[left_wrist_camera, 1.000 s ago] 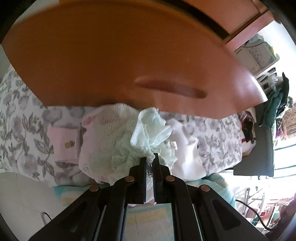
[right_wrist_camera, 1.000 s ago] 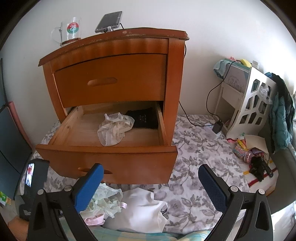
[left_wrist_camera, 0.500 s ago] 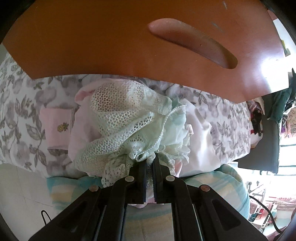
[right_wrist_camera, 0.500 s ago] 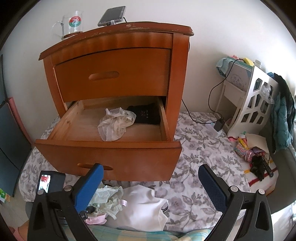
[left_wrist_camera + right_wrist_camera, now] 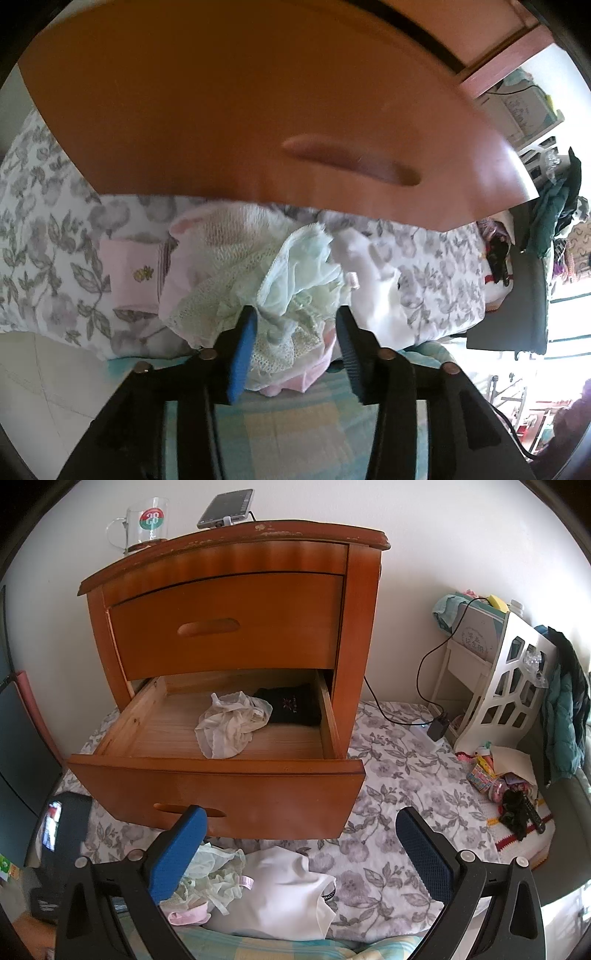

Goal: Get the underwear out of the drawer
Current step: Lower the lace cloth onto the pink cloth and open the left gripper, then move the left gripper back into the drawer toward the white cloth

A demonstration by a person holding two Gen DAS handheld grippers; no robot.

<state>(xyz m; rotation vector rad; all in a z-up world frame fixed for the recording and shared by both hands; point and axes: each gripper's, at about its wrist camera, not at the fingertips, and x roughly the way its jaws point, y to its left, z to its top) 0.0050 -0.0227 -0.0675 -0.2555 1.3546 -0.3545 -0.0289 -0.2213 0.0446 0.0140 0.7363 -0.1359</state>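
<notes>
Nightstand (image 5: pixel 236 620) at 12 in R wrist view, bottom drawer (image 5: pixel 218 794) pulled out over floral sheet (image 5: pixel 399 775). Inside drawer: cream underwear (image 5: pixel 231 727) center, black folded item (image 5: pixel 291 705) just beside it at 2. On the sheet at 6, below drawer front: white garment (image 5: pixel 284 893), pale green lace underwear (image 5: pixel 299 266) atop pink clothes (image 5: pixel 129 273). L gripper (image 5: pixel 293 325): jaws opening, green lace lies between them, pads not pressing. R gripper (image 5: pixel 299 834): spread wide, nothing in it. Mug (image 5: pixel 144 524) and phone (image 5: pixel 225 507) on top.
</notes>
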